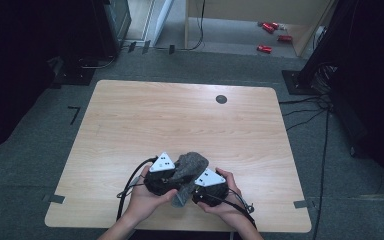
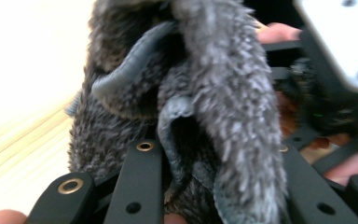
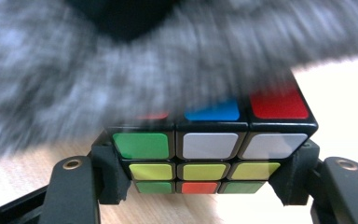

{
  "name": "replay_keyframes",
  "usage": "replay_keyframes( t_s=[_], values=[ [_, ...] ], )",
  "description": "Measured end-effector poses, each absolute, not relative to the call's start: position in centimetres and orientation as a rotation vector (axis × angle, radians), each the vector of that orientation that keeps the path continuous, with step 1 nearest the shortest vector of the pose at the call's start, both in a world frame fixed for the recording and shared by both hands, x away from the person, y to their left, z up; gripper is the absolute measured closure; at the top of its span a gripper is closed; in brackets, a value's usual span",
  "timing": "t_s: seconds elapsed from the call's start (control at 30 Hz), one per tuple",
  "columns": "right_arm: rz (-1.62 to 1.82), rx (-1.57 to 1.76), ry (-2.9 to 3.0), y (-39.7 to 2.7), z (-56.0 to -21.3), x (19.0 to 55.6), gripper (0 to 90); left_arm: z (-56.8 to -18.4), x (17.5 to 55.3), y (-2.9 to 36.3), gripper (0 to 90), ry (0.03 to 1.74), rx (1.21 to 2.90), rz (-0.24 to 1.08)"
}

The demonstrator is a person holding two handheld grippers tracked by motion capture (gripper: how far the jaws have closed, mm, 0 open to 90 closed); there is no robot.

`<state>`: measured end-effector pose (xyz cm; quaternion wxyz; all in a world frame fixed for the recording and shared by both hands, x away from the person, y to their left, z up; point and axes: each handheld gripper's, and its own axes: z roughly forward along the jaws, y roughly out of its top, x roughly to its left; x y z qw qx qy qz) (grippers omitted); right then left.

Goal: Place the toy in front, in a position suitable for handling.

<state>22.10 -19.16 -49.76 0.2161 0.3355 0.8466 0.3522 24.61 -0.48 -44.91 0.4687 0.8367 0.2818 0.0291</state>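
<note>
Two tongs | right point(image 3: 200, 186) clamps cube point(image 3: 209, 144) | left point(image 2: 214, 186) grips cloth point(image 2: 223, 93)

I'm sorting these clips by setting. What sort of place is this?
Probably a lab or workshop set up for recording, not a home. A bare wooden table stands on grey carpet, black equipment stands and loose cables ring it, and tape marks are stuck to the floor.
</note>
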Motion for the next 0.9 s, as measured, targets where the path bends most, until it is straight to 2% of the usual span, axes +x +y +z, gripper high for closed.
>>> replay_keyframes(
  t_s=[0.13, 0.23, 0.3, 0.5, 0.67, 0.73, 0.9],
  values=[
    [0.977, 0.929, 2.334, -19.1, -49.6, 22.0, 34.5, -44.9, 24.7, -0.6, 73.0, 0.701, 2.063, 0.102],
    [0.974, 0.919, 2.341, -19.2, -49.6, 21.9, 34.5, -45.4, 25.8, 0.5, 73.7, 0.790, 2.066, 0.146],
    [0.979, 0.917, 2.341, -19.3, -49.5, 21.9, 34.5, -45.5, 26.1, 0.9, 73.7, 0.802, 2.048, 0.114],
    [1.020, 0.929, 2.331, -19.4, -49.3, 21.9, 34.4, -44.8, 24.5, -0.4, 73.1, 0.677, 2.062, 0.119],
    [1.004, 0.926, 2.325, -19.6, -49.3, 21.9, 34.4, -45.0, 25.1, -0.1, 73.6, 0.756, 2.066, 0.165],
    [1.019, 0.927, 2.323, -19.6, -49.2, 21.8, 34.4, -45.4, 25.8, 0.9, 73.7, 0.802, 2.044, 0.137],
    [1.044, 0.917, 2.319, -19.6, -49.1, 21.8, 34.3, -44.9, 24.9, 0.5, 73.6, 0.721, 2.027, 0.103]
  ],
)
